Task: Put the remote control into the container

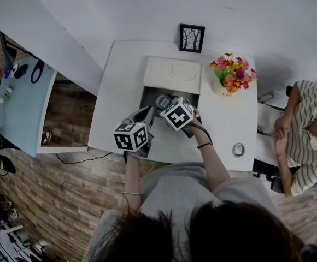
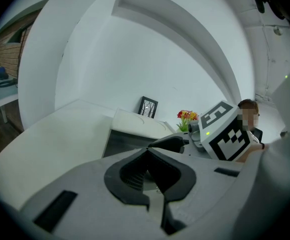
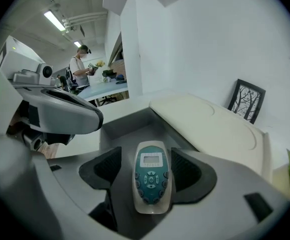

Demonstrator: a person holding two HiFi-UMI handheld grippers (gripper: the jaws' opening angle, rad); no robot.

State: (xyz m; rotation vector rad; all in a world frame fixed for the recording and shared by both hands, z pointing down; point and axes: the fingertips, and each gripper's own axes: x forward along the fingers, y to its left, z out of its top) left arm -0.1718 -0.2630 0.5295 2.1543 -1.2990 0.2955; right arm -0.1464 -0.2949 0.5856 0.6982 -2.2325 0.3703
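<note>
At front-left of tabletop [image 1: 224, 130]: left hand-held gripper [image 2: 147, 156] was clenched on nothing, angled toward container [image 1: 147, 96], probably parked clear of drop zone. Centre: lid [image 1: 172, 72] lay beyond opening, leaving interior accessible. Remote control [image 3: 152, 179] lay flat, seemingly on container floor, screen end away. It sat between pads of right hand-held gripper [image 3: 146, 169], jaws spread wide, pads off it, so judged released and placement done. Right forearm [image 1: 207, 152] reached forward, gripper pitched down into opening.
</note>
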